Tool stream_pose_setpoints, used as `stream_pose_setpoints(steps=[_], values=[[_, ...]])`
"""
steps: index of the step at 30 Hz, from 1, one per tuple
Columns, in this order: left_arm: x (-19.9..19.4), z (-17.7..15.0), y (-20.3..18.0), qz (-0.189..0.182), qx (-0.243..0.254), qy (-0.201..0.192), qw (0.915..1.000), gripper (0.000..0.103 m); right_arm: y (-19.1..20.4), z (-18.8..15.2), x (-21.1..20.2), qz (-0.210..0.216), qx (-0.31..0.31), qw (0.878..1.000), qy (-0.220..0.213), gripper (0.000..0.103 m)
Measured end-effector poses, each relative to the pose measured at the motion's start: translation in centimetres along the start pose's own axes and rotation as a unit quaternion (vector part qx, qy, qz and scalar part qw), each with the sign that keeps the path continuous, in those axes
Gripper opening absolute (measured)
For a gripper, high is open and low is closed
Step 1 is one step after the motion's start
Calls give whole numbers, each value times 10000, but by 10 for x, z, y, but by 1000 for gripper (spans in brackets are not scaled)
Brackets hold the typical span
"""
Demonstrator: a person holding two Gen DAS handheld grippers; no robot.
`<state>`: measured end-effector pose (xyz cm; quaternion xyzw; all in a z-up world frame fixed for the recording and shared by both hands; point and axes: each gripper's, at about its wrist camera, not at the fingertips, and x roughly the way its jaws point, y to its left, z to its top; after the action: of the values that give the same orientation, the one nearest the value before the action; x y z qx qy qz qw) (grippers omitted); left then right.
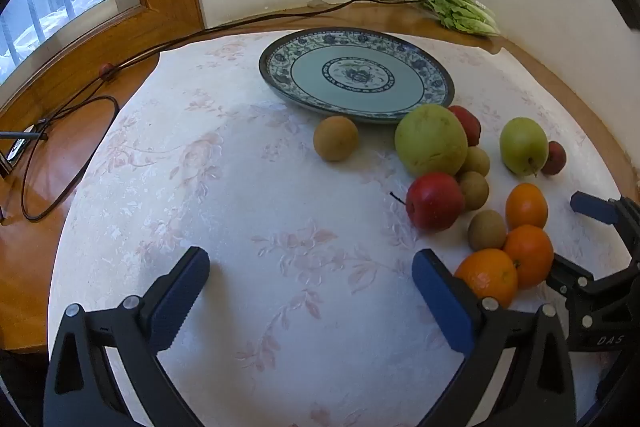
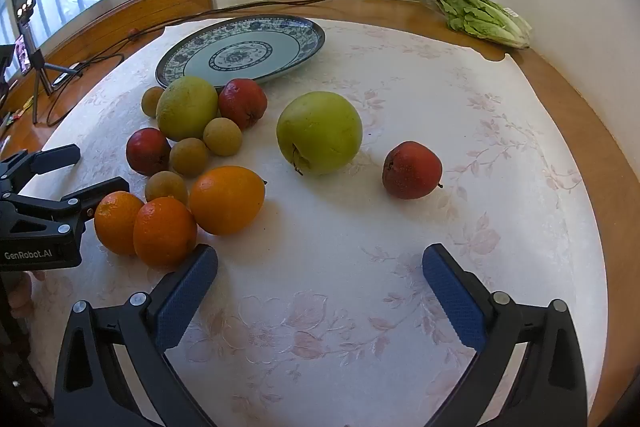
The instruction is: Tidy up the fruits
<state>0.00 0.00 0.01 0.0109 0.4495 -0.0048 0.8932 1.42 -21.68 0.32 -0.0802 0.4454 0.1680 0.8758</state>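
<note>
Nothing appears organized yet: the patterned plate [image 1: 356, 75] is seen empty, and every fruit lies loose on the tablecloth [image 1: 240, 187]. Both the left gripper [image 1: 310, 283] and right gripper [image 2: 320, 279] are held wide apart, empty. From the right gripper, oranges [image 2: 164, 231] lie at ten o'clock, a green apple [image 2: 320, 133] at twelve.

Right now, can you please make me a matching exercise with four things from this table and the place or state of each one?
Things:
1. plate
2. lettuce
3. three oranges
4. lone red fruit

Places or states:
A. in the back corner by the wall socket
B. empty, at the far side of the cloth
C. alone on the cloth, right of a big green fruit
D. bunched together, touching, near the left gripper

Pairs: 1-B, 2-A, 3-D, 4-C
</note>
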Motion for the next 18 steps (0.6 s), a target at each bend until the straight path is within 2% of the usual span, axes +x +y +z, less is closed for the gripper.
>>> stream_pose_setpoints(steps=[18], values=[[0,0,0,2,1,14,10000,103,0,-1,0,-15,-11,10000,-15,103]])
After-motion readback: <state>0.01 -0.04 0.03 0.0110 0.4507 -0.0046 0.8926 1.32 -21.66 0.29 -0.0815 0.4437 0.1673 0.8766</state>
